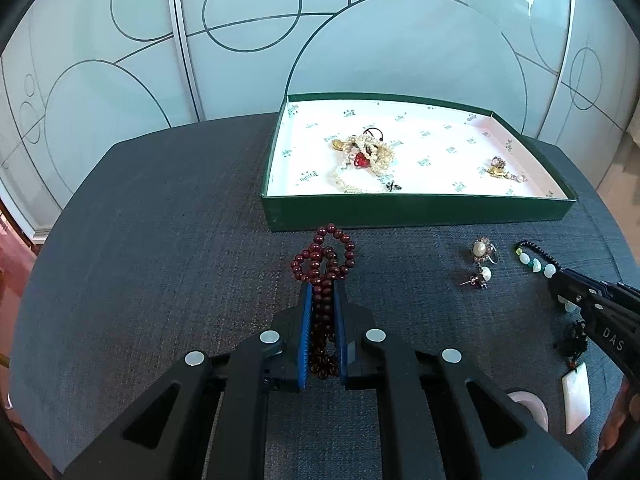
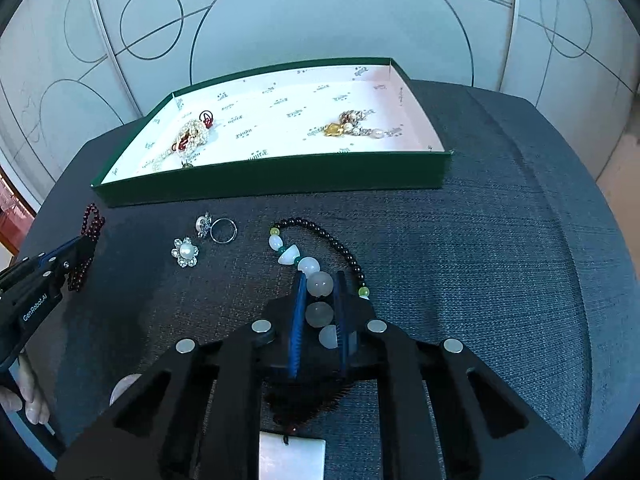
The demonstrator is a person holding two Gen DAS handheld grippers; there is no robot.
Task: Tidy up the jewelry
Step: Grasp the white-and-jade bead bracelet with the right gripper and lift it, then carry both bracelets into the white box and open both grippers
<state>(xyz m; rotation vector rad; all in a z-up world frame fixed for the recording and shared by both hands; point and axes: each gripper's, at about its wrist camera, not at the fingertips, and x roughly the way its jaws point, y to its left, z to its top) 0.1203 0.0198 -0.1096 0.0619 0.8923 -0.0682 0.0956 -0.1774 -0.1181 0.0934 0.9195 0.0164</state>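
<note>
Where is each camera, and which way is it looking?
Left wrist: sits on the left gripper, looking down along its fingers at the red bead bracelet it holds; right gripper shows.
Right wrist: sits on the right gripper, looking down at the bead necklace it pinches; left gripper and a hand show.
Both show the green box and earrings.

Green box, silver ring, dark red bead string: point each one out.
green box (image 2: 280,178), right wrist view, its near outer wall.
silver ring (image 2: 224,231), right wrist view, its band.
dark red bead string (image 1: 320,260), left wrist view, loops beyond the fingers.
</note>
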